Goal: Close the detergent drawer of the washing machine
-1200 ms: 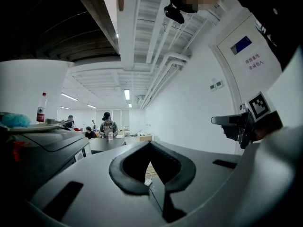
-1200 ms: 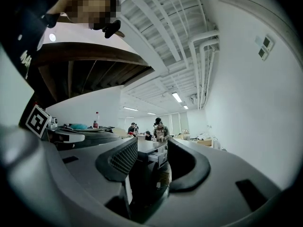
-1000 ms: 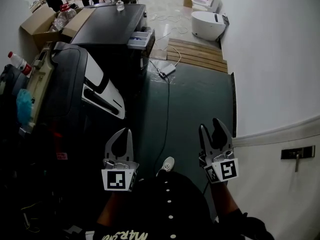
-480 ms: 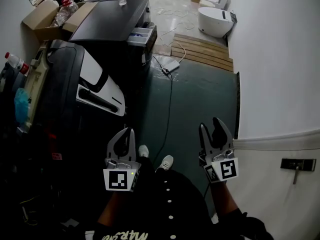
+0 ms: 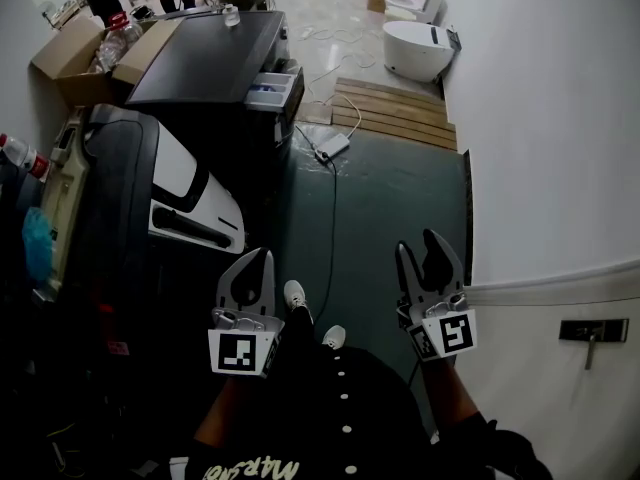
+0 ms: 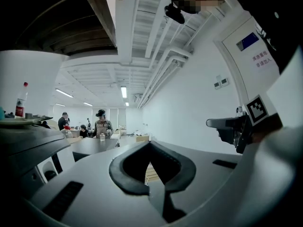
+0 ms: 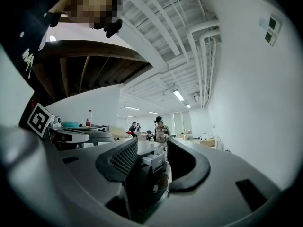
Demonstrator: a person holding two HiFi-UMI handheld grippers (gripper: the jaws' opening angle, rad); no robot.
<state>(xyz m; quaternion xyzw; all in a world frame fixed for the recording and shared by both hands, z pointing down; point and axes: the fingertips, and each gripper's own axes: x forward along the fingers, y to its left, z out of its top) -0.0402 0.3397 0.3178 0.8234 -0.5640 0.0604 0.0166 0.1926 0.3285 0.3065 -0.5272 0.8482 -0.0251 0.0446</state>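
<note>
**A:** Entry one, the task's thing?

**B:** Detergent drawer (image 5: 272, 88), light grey. It stands pulled out at the front upper corner of the dark washing machine (image 5: 205, 56) and overhangs that front edge above the floor (image 5: 400, 203). It is well apart from both grippers.

**A:** Grippers?

**B:** Left gripper (image 5: 256, 260): its fingers (image 6: 208, 181) are closed tip to tip, with nothing between them. Right gripper (image 5: 421, 253): its fingers (image 7: 191, 169) are spread and hold nothing. The drawer shows far off through the gap in the right gripper view. Both grippers are low, close to the person's body and level with each other.

**A:** Open room?

**B:** A dark green strip of floor runs from the grippers to the machine.
- On the right it is bounded by a white wall (image 5: 545, 118).
- On the left it is bounded by a second dark appliance (image 5: 120, 198) with a white panel.
- A cable (image 5: 335, 223) lies along the strip.
- Wooden slats (image 5: 395, 110) cross its far end, with a white toilet (image 5: 415, 48) beyond.
- One white shoe (image 5: 294, 294) is just beside the left gripper.

**A:** Writing?

**B:** Each gripper's marker cube (image 5: 240, 353) carries a black-and-white square pattern. A sign (image 6: 262, 59) bears red characters too small to read. The shirt lettering (image 5: 245, 471) is cut off at the lower edge.
</note>
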